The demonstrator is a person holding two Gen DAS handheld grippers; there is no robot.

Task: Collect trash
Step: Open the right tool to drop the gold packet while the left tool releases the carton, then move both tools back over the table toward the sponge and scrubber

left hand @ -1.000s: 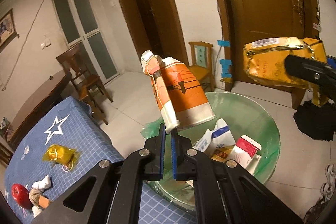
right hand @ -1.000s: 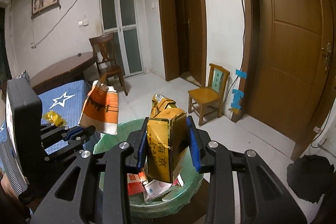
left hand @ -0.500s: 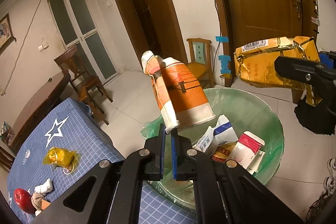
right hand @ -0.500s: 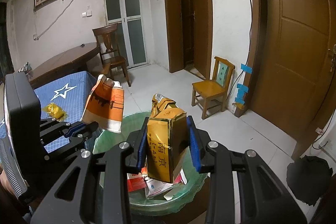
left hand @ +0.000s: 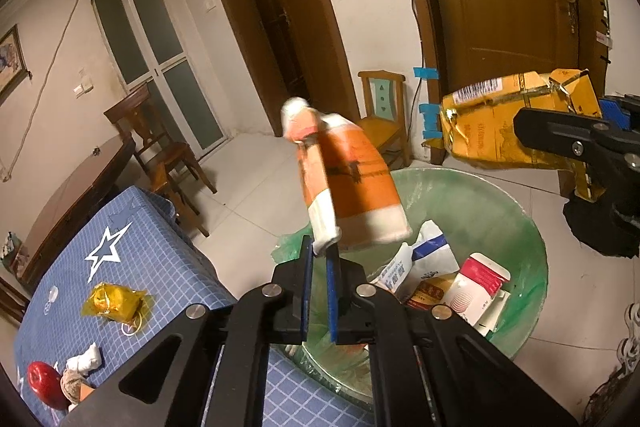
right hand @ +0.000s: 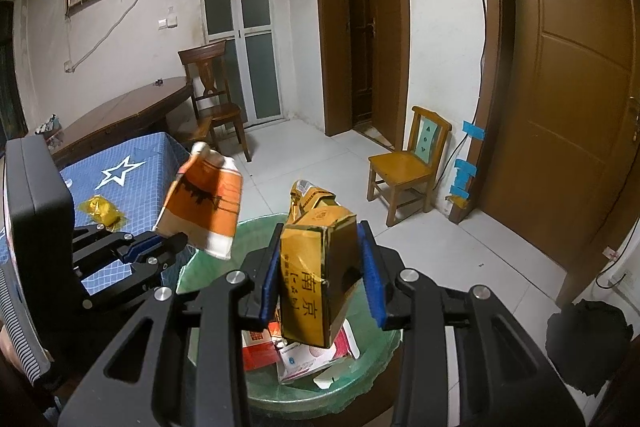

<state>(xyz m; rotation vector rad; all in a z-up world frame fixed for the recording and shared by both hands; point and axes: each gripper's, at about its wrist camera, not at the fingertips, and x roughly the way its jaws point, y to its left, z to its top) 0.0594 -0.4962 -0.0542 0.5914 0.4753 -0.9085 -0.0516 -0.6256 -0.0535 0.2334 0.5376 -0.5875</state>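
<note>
From the left wrist view, the left gripper (left hand: 319, 269) has its jaws opening, a narrow gap showing between the 2 blue pads, and the lower corner of the orange and white carton (left hand: 344, 183) sits just at their tips; whether the pads still press on it cannot be told. The carton is blurred, flattened, its long axis near upright and leaning slightly left at the top, directly above the near rim of the green-lined trash bin (left hand: 520, 223). Inside the bin lie a red and white box (left hand: 478, 287) and white wrappers. On the blue checked tablecloth (left hand: 160, 267) rest a yellow wrapper (left hand: 114, 303) and a red apple (left hand: 44, 385). From the right wrist view, the right gripper (right hand: 322, 273) has its jaws opening around the crumpled yellow box (right hand: 316, 267), which stands between the pads with its long axis pointing away and upward, over the bin's middle; a slight gap shows on the right side.
</note>
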